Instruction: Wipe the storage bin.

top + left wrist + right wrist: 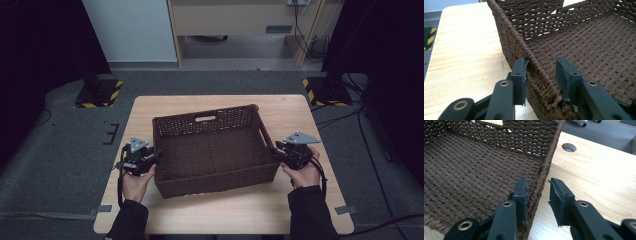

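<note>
Both tongs straddle a side wall of the woven basket (215, 150): my left tongs (541, 75) have one pad against the rim, the other clear; my right tongs (537, 197) likewise, so neither grips. Dark brown, rectangular, with handle slots, it sits mid-counter (295, 110), pale wood over grey carpet (60, 150).

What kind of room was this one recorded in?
Probably a lab or office set up for recording: a light wooden table on grey carpet, stand bases marked with yellow-black hazard tape at either side, dark curtains, and cables trailing by a desk behind. A woven basket sits on the table.
</note>
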